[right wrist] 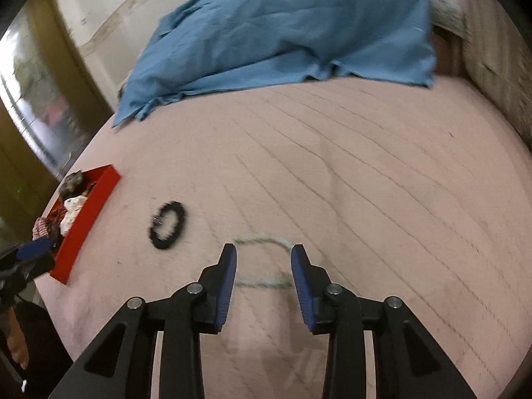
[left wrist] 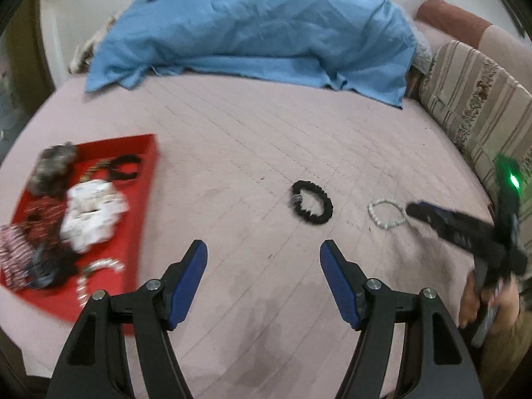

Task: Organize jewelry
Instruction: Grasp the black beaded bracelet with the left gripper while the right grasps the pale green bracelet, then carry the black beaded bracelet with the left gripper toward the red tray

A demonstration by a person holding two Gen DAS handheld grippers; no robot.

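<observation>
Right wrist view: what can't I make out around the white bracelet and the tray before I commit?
- White bead bracelet: motion-smeared; contact with the right gripper unclear.
- Red tray: far side cut off by the lens edge in the right wrist view.
- Tray pieces: blurred and piled in the left wrist view.

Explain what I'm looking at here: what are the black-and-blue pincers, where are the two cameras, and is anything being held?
There is no robot: a person holds one pair of hand-operated tongs in each hand, each with a camera looking along its fingers. The left camera shows the left tongs open and empty over a pink bedspread. To their left a red tray holds gathered jewelry. A black bracelet and a white bead bracelet lie loose, with the right tongs reaching the white one. The right camera shows those tongs straddling the blurred white bracelet, not gripping it. A blue cloth lies behind.
</observation>
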